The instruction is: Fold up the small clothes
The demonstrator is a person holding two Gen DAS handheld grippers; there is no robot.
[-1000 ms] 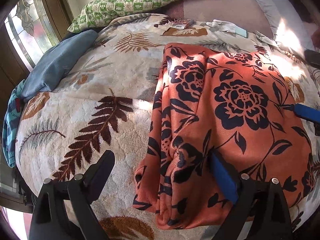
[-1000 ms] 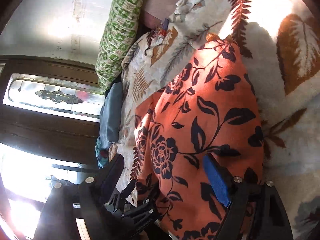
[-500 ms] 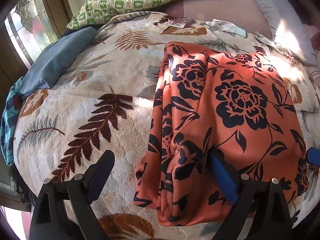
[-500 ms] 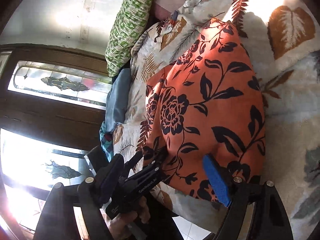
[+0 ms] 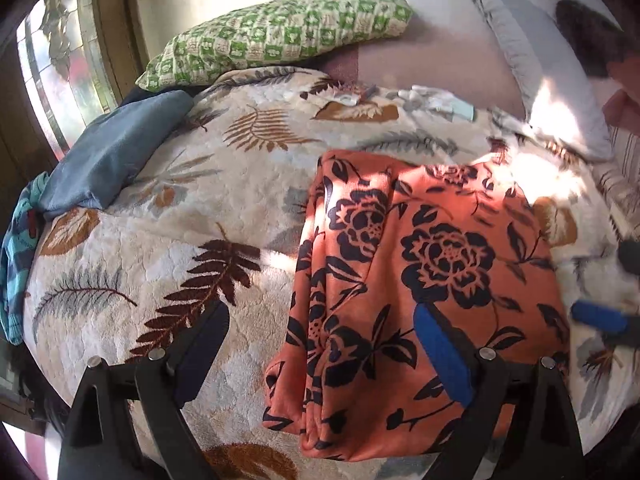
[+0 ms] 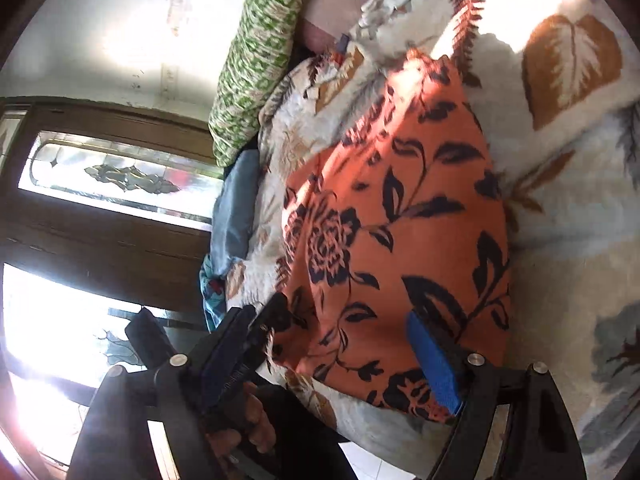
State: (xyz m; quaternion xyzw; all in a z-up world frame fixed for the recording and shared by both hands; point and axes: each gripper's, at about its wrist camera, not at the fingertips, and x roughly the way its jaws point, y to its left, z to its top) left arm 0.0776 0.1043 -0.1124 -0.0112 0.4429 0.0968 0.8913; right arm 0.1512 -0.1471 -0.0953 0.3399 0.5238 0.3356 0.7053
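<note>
An orange garment with black flowers (image 5: 424, 276) lies folded on the leaf-print blanket (image 5: 168, 256). It also shows in the right wrist view (image 6: 404, 240). My left gripper (image 5: 320, 344) is open and empty, held above the garment's near left edge. My right gripper (image 6: 332, 356) is open and empty, off the garment's near edge. Its blue fingertips (image 5: 598, 316) show at the right of the left wrist view. The left gripper's body (image 6: 248, 344) shows at the lower left of the right wrist view.
A green checked pillow (image 5: 280, 36) lies at the head of the bed. A blue-grey cloth (image 5: 108, 156) and a teal cloth (image 5: 18, 256) lie at the left edge. Small white items (image 5: 436, 104) lie near the far blanket edge. A window (image 6: 112, 172) is on the left.
Both grippers have drawn back from the garment. The right gripper's fingers slid off its right side to beyond its edge. The garment stays folded in place.
</note>
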